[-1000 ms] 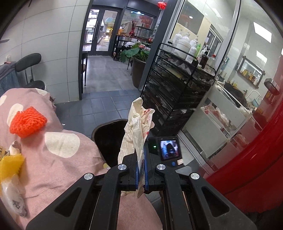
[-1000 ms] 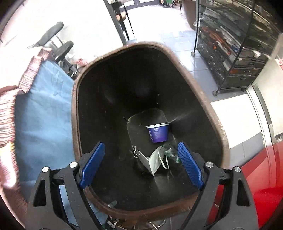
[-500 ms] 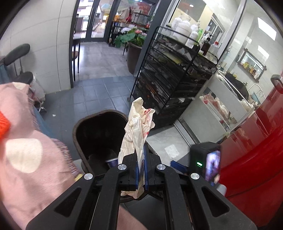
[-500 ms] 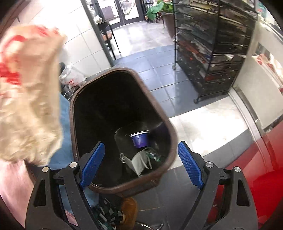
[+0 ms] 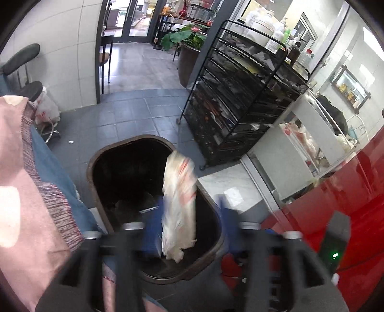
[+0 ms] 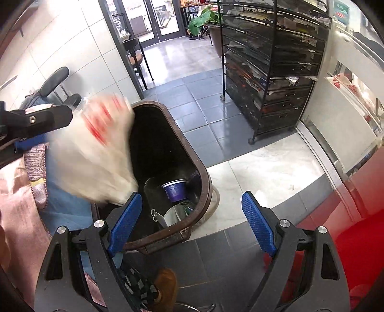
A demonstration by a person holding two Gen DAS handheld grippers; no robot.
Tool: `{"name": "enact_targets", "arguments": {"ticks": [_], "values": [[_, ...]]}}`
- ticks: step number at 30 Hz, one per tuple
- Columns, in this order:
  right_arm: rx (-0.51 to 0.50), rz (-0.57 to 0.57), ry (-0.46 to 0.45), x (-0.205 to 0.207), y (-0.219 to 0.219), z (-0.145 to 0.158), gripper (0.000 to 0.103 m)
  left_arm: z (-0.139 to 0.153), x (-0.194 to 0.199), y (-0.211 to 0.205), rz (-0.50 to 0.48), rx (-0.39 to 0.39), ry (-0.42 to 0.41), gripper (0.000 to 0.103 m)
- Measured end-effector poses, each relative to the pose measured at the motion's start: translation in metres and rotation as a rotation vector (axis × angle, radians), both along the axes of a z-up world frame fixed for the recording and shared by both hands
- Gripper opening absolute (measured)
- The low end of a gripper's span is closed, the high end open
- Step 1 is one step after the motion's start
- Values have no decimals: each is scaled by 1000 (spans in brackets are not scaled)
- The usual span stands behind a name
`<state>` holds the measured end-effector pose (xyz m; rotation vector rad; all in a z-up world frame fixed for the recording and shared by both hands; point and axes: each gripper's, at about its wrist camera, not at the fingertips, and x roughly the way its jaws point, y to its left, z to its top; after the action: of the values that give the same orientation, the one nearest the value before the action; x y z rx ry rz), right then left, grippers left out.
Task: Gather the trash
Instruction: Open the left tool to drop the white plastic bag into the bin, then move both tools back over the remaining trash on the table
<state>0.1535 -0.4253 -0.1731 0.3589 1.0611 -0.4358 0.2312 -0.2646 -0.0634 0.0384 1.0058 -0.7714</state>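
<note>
Grey tiled shop floor [image 5: 134, 115], black wire rack [image 5: 240, 100] ahead, red print on blurred white plastic bag [image 5: 178, 206] unreadable, left gripper [image 5: 189, 223] jaws spread wide, bag loose between them over brown bin [image 5: 96, 182], right gripper [image 6: 192, 216] wide and empty, purple cup [image 6: 174, 190] inside bin, label too small to read

I see grey floor tiles [image 5: 134, 115] mid-frame, a black wire rack [image 5: 242, 100] of clutter at right, white tiled wall [image 5: 60, 48] upper left, glass doors [image 6: 156, 16] at top, a potted plant [image 5: 184, 38] beside them
</note>
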Motion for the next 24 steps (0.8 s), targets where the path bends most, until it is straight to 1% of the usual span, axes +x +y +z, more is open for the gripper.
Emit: {"name": "enact_targets", "arguments": {"ticks": [3, 4, 5, 9, 13, 17, 21, 24], "values": [[-8, -5, -13, -1, -1, 5, 84, 7, -2, 4, -2, -40, -5, 69], [-14, -4, -15, 0, 1, 7, 84, 8, -3, 4, -5, -46, -6, 75], [-17, -2, -18, 0, 2, 9, 84, 10, -4, 4, -3, -48, -12, 77], [-18, 17, -54, 1, 4, 21, 84, 23, -14, 7, -14, -35, -57, 80], [-8, 58, -84, 3, 14, 33, 86, 40, -30, 22, 1, -34, -128, 87], [7, 87, -101, 9, 27, 42, 87, 52, -43, 41, 18, -40, -164, 88], [43, 126, -126, 15, 41, 52, 87, 64, -58, 59, 30, -34, -229, 89], [38, 170, -143, 19, 57, 60, 87, 72, -66, 74, 45, -48, -253, 90]]}}
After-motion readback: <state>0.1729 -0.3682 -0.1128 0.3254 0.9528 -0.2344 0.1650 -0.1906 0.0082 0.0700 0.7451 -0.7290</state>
